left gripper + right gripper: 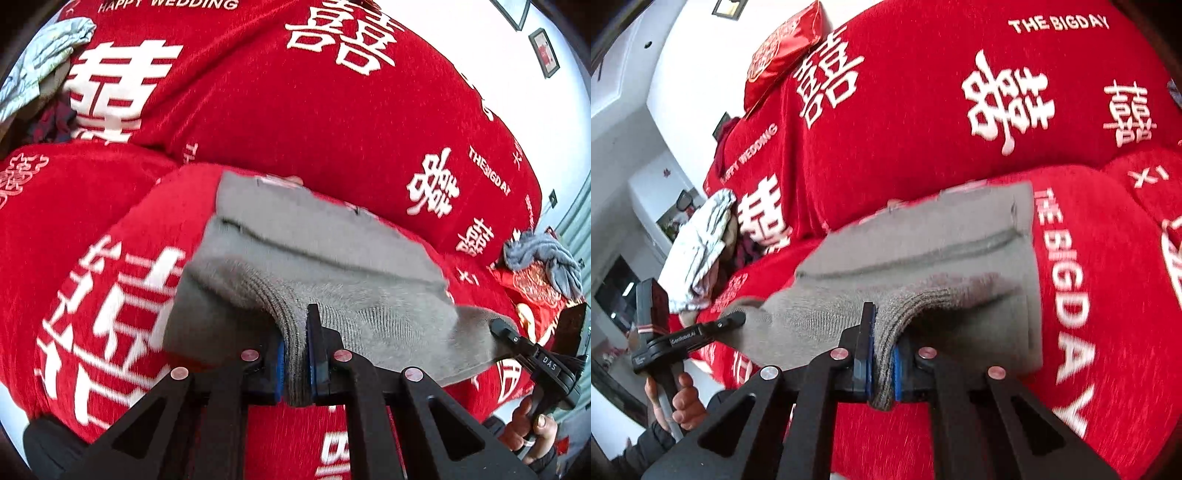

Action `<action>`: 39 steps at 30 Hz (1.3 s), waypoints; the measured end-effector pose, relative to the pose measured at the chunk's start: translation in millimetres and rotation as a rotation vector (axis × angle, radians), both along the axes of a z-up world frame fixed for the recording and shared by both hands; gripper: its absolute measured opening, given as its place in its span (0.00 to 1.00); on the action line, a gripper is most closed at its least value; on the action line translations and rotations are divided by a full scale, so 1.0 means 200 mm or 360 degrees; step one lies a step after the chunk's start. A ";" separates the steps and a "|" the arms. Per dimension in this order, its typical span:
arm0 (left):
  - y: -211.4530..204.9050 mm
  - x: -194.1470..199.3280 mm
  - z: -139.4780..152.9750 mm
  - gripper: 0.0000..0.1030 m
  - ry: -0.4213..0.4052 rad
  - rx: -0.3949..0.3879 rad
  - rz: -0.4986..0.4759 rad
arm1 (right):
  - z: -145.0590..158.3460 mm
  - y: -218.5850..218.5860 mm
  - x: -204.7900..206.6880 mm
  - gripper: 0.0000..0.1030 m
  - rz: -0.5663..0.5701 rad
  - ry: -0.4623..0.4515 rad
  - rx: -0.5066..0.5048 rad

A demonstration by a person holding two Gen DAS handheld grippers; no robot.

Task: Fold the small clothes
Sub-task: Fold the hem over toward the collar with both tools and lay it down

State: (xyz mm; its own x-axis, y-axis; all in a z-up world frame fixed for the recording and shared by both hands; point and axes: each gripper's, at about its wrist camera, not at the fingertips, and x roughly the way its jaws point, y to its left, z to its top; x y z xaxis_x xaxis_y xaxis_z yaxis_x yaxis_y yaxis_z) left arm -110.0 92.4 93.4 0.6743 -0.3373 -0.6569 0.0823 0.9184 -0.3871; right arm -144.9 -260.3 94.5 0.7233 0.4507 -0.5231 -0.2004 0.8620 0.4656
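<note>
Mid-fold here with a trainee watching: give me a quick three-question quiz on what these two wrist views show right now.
1. True or false: both grippers are shut on the same grey garment.
2. What covers the surface under the garment? A. blue sheet B. red cover with white lettering C. bare wood
3. In the left wrist view, where does the right gripper bite the garment?

Key:
1. True; the left gripper pinches the ribbed edge too.
2. B, the red cover.
3. At its right-hand corner.
</note>
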 end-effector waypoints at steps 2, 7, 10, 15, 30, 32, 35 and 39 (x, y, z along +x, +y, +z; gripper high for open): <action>-0.01 0.06 0.03 0.10 -0.0016 0.0000 0.0015 | 0.04 0.01 0.07 0.08 -0.0033 -0.0014 -0.0015; -0.06 0.22 0.08 0.10 -0.0050 0.0080 0.0018 | 0.11 0.00 0.23 0.08 -0.0097 -0.0030 -0.0028; -0.10 0.33 0.08 0.10 -0.0031 0.0116 0.0022 | 0.12 0.00 0.34 0.08 -0.0124 -0.0011 -0.0051; -0.11 0.45 0.06 0.10 -0.0001 0.0104 0.0043 | 0.12 0.00 0.47 0.08 -0.0168 0.0027 -0.0083; -0.17 0.82 0.06 0.10 0.0062 0.0122 0.0097 | 0.10 -0.03 0.83 0.08 -0.0284 0.0125 -0.0157; -0.18 0.88 0.05 0.10 0.0077 0.0137 0.0097 | 0.09 -0.04 0.89 0.08 -0.0293 0.0148 -0.0173; -0.21 0.97 0.03 0.10 0.0110 0.0162 0.0100 | 0.06 -0.04 0.98 0.08 -0.0306 0.0191 -0.0207; -0.23 1.09 -0.04 0.10 0.0162 0.0196 0.0100 | 0.00 -0.05 1.11 0.08 -0.0325 0.0255 -0.0244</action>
State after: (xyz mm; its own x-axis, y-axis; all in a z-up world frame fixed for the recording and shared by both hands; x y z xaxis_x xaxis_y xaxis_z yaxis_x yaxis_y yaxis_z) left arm 108.7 46.8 86.3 0.6195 -0.2091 -0.7567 -0.0107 0.9615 -0.2744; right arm 77.5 -269.9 94.5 0.6936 0.2112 -0.6887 0.0499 0.9397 0.3384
